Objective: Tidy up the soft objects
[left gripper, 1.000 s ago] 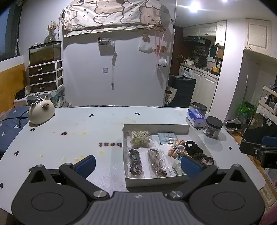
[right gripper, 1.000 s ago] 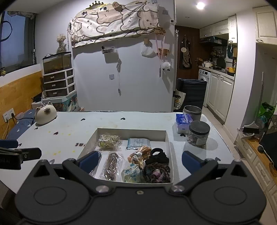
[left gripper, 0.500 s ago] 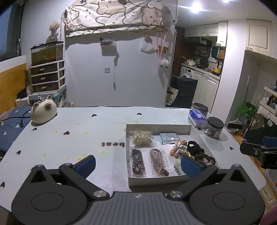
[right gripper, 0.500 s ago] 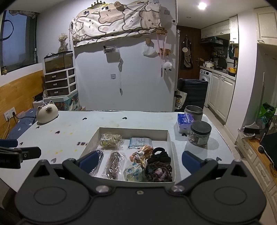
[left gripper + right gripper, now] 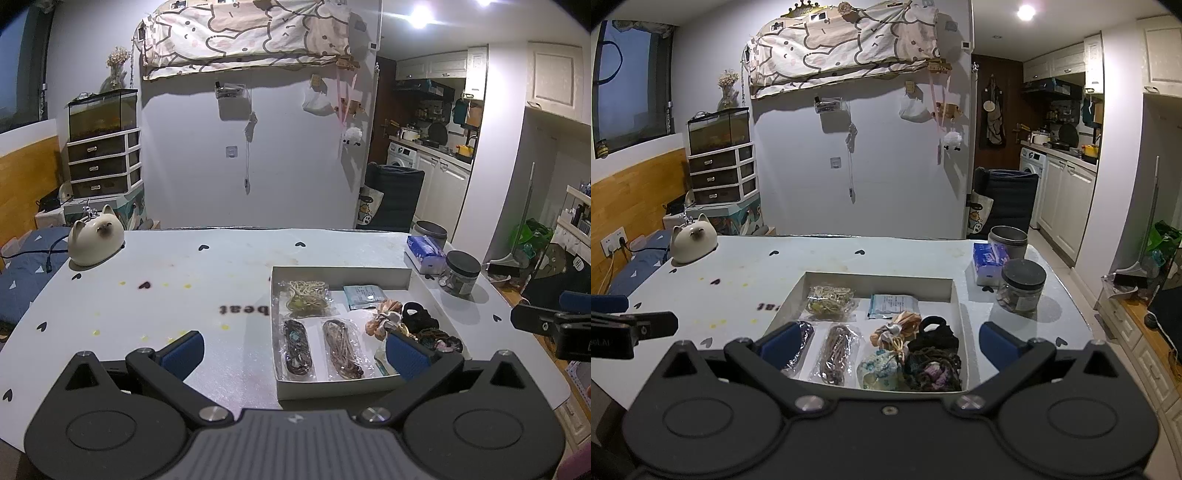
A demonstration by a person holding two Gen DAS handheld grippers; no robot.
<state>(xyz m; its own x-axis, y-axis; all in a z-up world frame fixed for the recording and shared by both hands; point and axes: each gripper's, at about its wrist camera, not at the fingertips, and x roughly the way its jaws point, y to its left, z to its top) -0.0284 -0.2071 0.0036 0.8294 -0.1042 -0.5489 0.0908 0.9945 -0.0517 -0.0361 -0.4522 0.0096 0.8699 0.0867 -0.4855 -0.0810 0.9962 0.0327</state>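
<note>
A shallow white box is seen resting on a white table printed with small black hearts, and the soft objects are gathered inside it. Along the far wall of the box a clear bag of pale cord is laid at the left, with a flat blue packet to its right. Nearer, two clear bags of dark cords and brownish cords are placed side by side, each lying lengthwise from near to far. At the right side of the box a heap of scrunchies is found: a peach scrunchie, a black scrunchie, a floral pale-blue scrunchie and a dark purple-flecked scrunchie, all touching one another. The left gripper is held above the near table edge with its blue pads wide apart and nothing between them; its right pad overlaps the near right corner of the box in the left wrist view. The right gripper is likewise spread wide and empty, held over the near part of the box. Just right of the box, a dark-lidded glass jar, a blue tissue pack and a grey tin are lined up toward the far edge (each close to the next). A cat-shaped ceramic piece is set at the far left corner of the table.
</note>
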